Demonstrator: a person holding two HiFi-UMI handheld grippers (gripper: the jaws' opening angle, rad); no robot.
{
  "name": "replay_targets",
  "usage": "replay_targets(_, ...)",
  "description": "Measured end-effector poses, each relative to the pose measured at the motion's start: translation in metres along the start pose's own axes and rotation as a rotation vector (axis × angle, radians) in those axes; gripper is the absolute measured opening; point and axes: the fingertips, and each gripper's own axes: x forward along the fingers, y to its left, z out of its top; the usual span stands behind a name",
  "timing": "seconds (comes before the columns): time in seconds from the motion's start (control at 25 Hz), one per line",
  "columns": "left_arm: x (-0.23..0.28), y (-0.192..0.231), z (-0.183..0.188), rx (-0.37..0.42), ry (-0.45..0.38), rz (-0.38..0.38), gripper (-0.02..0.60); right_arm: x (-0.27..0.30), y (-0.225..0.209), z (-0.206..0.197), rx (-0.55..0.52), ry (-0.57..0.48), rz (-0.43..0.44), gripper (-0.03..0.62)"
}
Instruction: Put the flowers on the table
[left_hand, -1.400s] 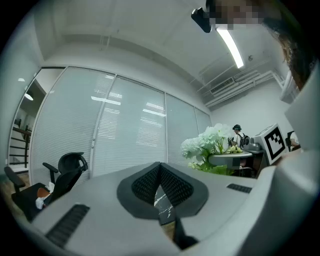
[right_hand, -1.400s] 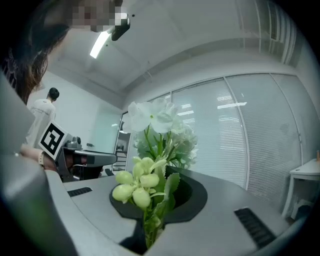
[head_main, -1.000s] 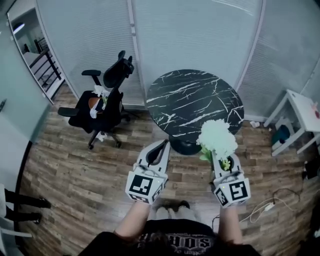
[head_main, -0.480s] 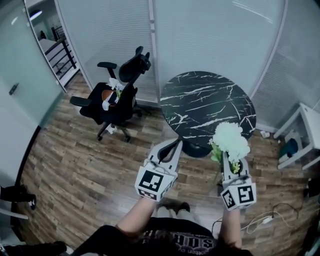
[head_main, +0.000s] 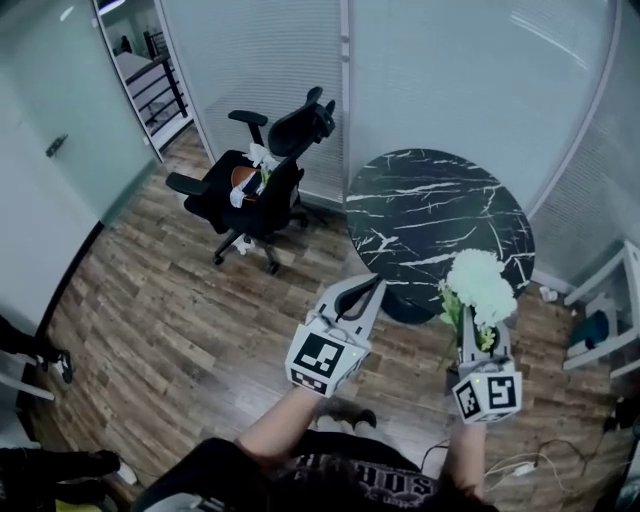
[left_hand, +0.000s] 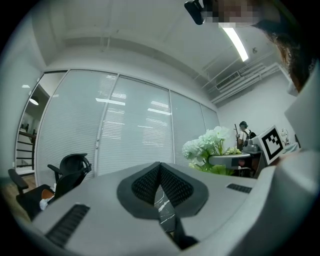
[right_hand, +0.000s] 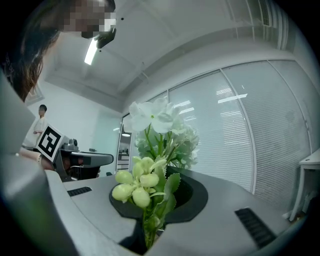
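A bunch of white flowers (head_main: 480, 285) with green buds stands upright in my right gripper (head_main: 467, 325), which is shut on the stems (right_hand: 149, 227). The blossoms (right_hand: 161, 122) rise above the jaws in the right gripper view. The flowers hang over the wooden floor, at the near edge of the round black marble table (head_main: 430, 205). My left gripper (head_main: 372, 285) is to their left, shut and holding nothing, with its tip near the table's near-left edge. In the left gripper view the jaws (left_hand: 160, 166) meet at the tip, the marble shows through the gap below, and the flowers (left_hand: 207, 145) appear at the right.
A black office chair (head_main: 262, 185) with small items on its seat stands left of the table. Blind-covered glass walls (head_main: 450, 80) close the room behind. A white side table (head_main: 612, 322) is at the right and a cable (head_main: 500, 468) lies on the floor.
Both grippers and the flowers have advanced toward the table, which now lies closer ahead of them. The chair has shifted right in view. The grip on the stems is the same.
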Motion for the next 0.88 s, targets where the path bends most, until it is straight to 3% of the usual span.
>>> replay_targets(0.6, 0.041, 0.005, -0.004, 0.020, 0.001, 0.126, -0.002, 0.047, -0.044, -0.017, 0.006, 0.019, 0.125, 0.057)
replay_targets(0.88, 0.057, 0.004, -0.008, 0.025, 0.008, 0.145, -0.003, 0.058, -0.059, -0.025, 0.020, 0.029, 0.142, 0.057)
